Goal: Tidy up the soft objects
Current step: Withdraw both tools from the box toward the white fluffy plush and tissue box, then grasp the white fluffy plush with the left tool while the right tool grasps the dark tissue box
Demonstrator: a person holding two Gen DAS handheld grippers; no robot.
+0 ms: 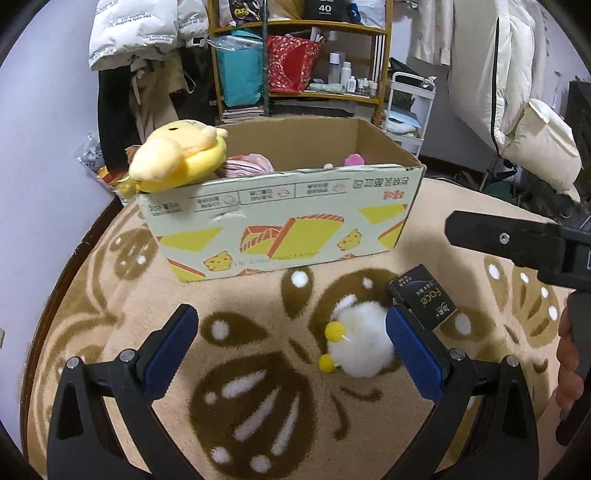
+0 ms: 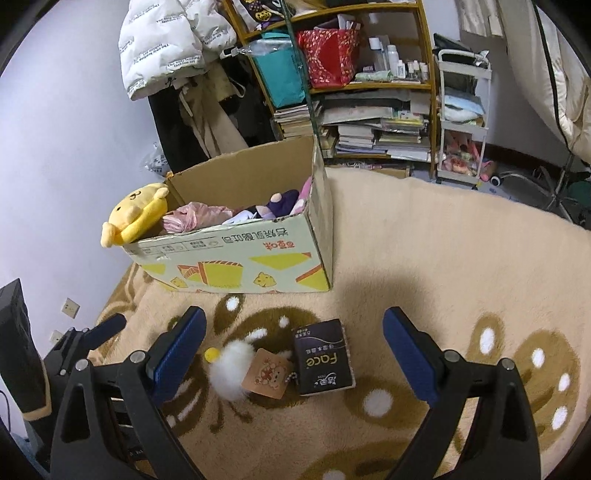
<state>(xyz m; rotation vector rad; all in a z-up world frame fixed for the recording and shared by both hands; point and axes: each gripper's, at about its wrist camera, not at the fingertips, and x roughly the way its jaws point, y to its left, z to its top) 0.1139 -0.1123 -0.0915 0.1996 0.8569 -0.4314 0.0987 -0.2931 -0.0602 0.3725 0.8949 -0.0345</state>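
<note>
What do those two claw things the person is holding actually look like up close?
Each tool is the same: the left tool and the right tool have two black plastic arms that curve forward, joined by silver round-headed bolts. Flat, ribbed blue pads line the inner faces of the fingers. No cables or printed markings show on them. A bare hand grips the right tool's black handle; no sleeve is visible.

Tissue pack: the word "Face" stood in pale letters on the dark wrapper, upside down in both views; smaller Chinese characters beside it were too small to read.
Cardboard box: red and dark Chinese print ran upside down along its front wall, not legible.
White puffer jacket: "The only leading fashion art" repeated on its trim.
Black item on top shelf: "40".
</note>
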